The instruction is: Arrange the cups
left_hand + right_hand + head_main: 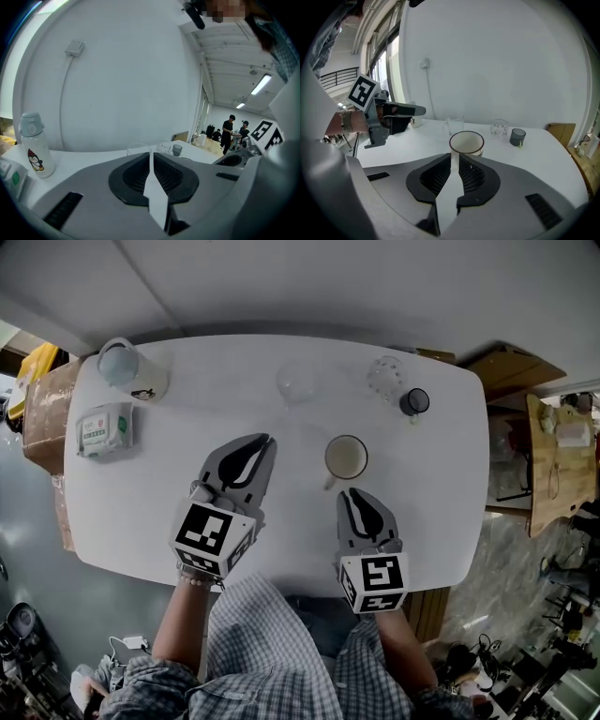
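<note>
Both grippers hover low over the white oval table (448, 512), and no cup is lifted: this looks like the approach. The left gripper (263, 441) has its jaws pressed together on nothing. The right gripper (350, 492) is closed and empty too, its tips just short of the cream ceramic mug (346, 457). Along the far edge stand a clear glass (298, 382), a patterned clear tumbler (386, 374) and a small dark grey cup (414, 402). Next, I'd say, the right jaws must spread to take the mug's wall.

We see a white table (441, 521) w/ rounded corners. On it: penguin bottle (127, 367) & wipes pack (105, 430) at left, clear glass (296, 382), textured glass (385, 377) & small dark cup (413, 402) at back, cream mug (346, 458) near centre.
</note>
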The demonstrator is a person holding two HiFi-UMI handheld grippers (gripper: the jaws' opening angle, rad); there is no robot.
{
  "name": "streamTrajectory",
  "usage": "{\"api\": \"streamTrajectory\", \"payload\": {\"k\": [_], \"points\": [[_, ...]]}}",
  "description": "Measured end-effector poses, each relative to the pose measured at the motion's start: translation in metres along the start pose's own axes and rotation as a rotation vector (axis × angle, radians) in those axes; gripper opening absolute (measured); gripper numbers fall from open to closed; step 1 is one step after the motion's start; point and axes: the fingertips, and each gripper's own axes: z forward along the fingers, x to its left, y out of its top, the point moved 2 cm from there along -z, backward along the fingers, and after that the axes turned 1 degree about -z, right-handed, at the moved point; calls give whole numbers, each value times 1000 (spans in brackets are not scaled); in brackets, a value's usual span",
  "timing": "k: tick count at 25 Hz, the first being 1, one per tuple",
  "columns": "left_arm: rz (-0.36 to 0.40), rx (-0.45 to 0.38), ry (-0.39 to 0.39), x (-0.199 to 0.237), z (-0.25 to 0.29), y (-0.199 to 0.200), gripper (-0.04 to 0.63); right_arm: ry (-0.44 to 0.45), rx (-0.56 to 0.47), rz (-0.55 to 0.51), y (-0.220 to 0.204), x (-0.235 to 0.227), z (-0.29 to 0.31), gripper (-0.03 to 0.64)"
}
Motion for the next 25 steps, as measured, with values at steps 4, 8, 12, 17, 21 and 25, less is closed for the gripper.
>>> {"api": "streamTrajectory", "payload": {"k": [4,8,12,17,21,25], "points": [[-8,37,-5,11,15,-15,12,12,44,-1,-10,9,17,48],[-6,70,-14,15,28,-26,34,34,65,25,-14,16,27,107],[-8,88,-19,19,41,-32,86,36,90,20,-19,19,35,114],[-32,92,-18,26,56,-38,87,15,106,16,-23,17,37,112],[-76,87,-21,31,65,-41,86,21,94,34,-23,14,38,112],[-96,81,-35,26,69,-41,78,-4,89,7,-21,6,39,112]]}}
